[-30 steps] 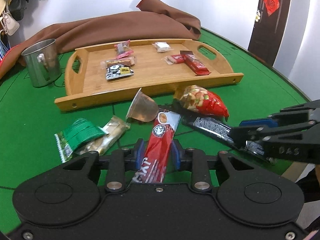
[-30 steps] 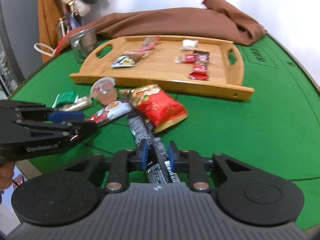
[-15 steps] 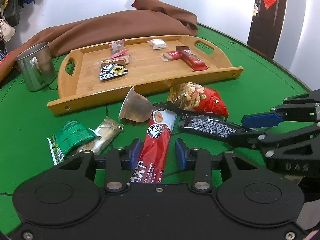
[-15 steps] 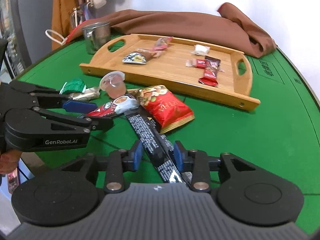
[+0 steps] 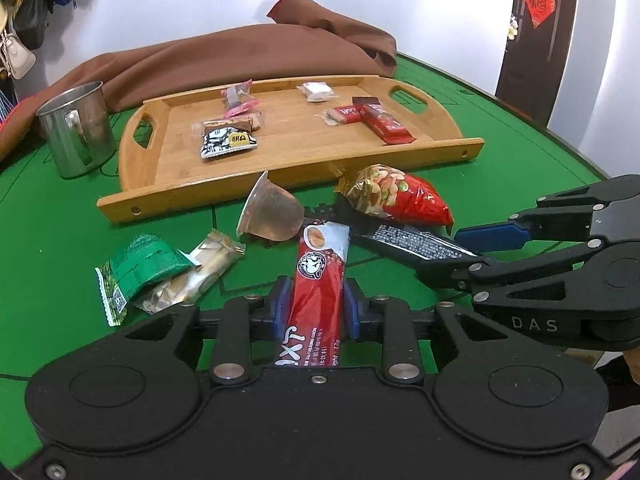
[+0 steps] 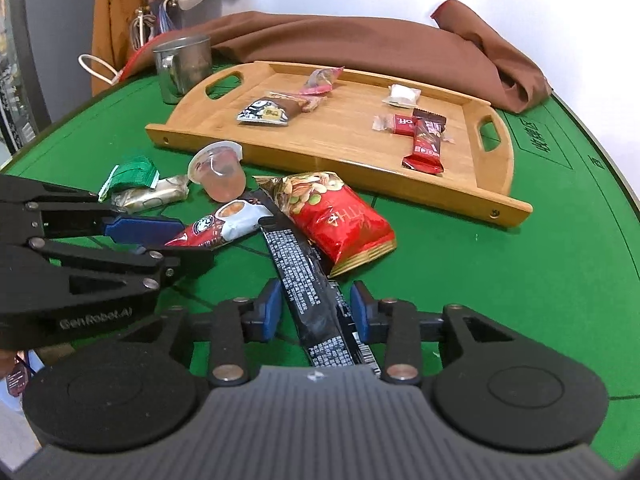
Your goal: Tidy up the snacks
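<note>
Far across the green table, near its back edge, a wooden tray with a few small snacks. In front of the tray's near rim, a red nut bag. Left gripper pinching a red stick pack; right gripper spread around a black bar, pads not touching it.
</note>
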### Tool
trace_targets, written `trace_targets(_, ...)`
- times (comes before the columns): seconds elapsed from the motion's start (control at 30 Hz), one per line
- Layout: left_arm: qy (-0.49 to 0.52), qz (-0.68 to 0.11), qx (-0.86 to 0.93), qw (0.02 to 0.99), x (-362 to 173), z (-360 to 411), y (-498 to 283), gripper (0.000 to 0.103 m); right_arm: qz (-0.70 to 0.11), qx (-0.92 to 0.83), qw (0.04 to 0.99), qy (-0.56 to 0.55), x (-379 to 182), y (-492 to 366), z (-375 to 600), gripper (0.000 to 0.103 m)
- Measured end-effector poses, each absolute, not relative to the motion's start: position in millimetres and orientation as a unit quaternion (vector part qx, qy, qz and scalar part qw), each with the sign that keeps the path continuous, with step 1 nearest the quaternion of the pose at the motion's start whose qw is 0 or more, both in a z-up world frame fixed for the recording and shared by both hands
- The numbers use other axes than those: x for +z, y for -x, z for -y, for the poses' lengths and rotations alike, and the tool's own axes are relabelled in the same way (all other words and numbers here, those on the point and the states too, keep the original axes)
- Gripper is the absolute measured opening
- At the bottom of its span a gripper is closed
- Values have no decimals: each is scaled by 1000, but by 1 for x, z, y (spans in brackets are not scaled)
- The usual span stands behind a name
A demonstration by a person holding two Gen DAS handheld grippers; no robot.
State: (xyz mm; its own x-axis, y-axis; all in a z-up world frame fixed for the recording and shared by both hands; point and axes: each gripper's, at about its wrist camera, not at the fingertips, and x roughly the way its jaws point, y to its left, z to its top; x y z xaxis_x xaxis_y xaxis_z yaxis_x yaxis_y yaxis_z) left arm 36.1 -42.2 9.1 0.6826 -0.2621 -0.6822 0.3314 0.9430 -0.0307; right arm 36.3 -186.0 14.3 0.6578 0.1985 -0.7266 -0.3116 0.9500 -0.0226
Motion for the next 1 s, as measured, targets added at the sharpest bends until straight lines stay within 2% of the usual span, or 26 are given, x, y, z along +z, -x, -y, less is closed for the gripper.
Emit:
trace_targets(0.13, -41, -365, -160, 916, 12, 42, -35, 18, -401, 148, 903, 32, 18, -37, 191, 35)
trace_targets(0.73, -29, -322, -157, 933, 52, 32, -27, 14, -382, 159, 910, -19, 49, -32, 206, 32)
trace_targets(0.9, -21, -312, -158, 936, 61, 29, -28, 14, -379, 165, 910, -27, 54, -28, 207, 16)
trace_targets(1.0, -24, -309, -152, 938, 63, 29, -31, 15, -379, 166, 910, -24, 54, -28, 205, 16)
